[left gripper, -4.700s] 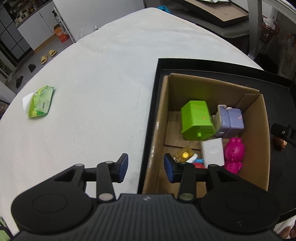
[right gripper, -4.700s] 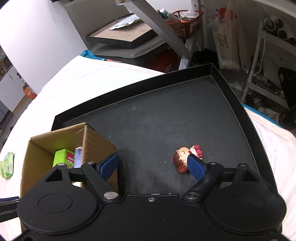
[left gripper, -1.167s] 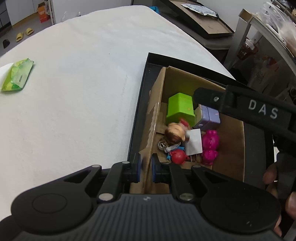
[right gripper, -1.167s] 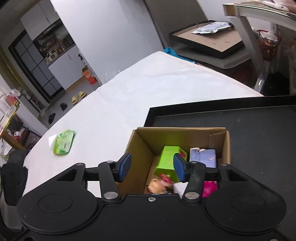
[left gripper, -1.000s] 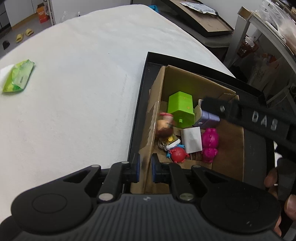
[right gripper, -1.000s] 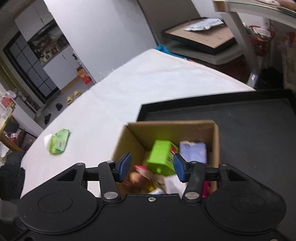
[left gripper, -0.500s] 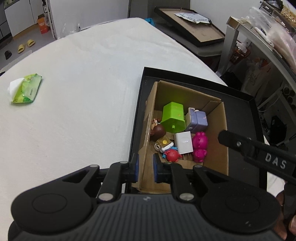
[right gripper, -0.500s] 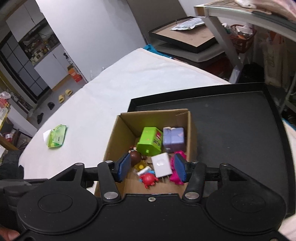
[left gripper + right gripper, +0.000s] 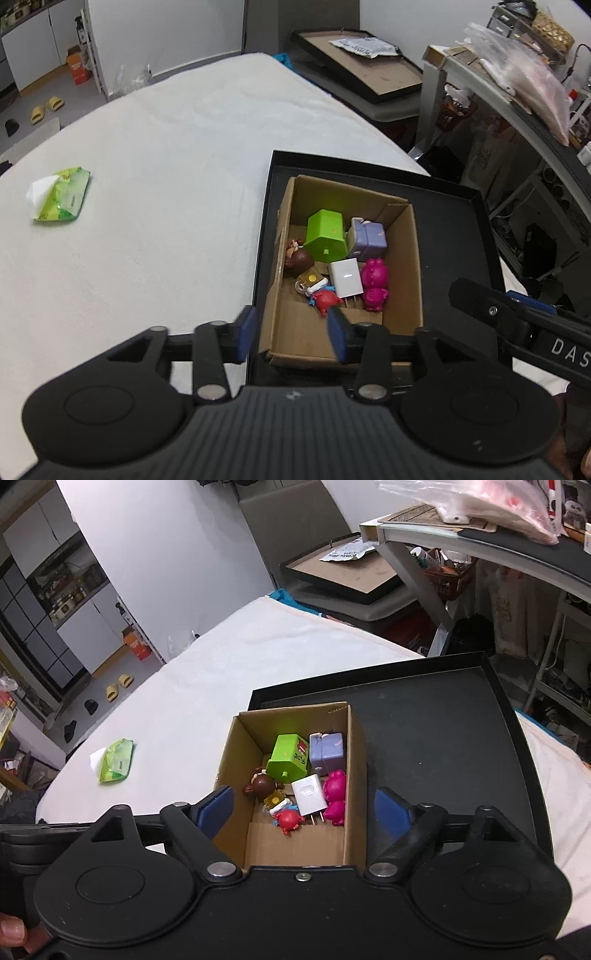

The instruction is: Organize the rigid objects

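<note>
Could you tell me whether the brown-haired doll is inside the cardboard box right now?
Inside. The brown-haired doll lies in the cardboard box, beside the green block.

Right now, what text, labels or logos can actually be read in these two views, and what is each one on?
"DAS": white letters on the black body of the right gripper, at the right edge of the left wrist view.
Red label on the green block in the cardboard box: too small to read.
Print on the green wipes pack: too blurred to read.
Printed bag on the brown framed board: unreadable.

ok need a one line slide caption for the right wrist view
Open right gripper above a cardboard box of small toys and a white charger, set on a black tray.
</note>
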Available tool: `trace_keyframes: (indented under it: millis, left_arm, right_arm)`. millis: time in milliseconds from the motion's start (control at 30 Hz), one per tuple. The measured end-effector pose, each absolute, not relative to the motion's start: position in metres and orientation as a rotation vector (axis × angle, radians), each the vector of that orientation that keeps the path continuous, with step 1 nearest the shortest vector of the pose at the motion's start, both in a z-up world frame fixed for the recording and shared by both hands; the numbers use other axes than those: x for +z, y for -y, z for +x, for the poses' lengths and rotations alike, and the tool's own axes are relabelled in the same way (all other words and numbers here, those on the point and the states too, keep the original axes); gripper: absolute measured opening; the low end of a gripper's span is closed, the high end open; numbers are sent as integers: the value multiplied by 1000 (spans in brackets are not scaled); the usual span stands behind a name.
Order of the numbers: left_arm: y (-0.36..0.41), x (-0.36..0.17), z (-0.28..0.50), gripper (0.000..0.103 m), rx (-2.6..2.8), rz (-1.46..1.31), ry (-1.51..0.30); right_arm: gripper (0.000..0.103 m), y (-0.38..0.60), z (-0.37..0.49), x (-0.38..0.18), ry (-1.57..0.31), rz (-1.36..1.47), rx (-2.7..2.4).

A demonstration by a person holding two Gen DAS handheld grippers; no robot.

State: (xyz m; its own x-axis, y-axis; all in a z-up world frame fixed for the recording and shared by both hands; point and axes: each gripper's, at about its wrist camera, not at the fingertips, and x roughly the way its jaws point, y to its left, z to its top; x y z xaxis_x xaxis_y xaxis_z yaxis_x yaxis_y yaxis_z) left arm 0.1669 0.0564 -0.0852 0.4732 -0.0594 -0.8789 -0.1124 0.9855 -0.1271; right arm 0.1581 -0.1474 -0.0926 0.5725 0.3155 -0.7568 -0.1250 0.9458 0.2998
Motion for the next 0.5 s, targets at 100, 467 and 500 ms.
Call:
trace_keyframes:
  millis: [100, 467, 500]
  left_arm:
    - [-55, -75, 160, 54, 26, -173, -1064]
    - [-58, -44, 128, 72, 34, -137, -1004]
    - [-58, -42, 124, 73, 33, -135, -1002]
  right_arm:
    - [98, 150, 148, -83, -902, 222, 239]
    - [103, 157, 119, -55, -871, 223, 157]
    - [103, 157, 116, -53, -867, 223, 150]
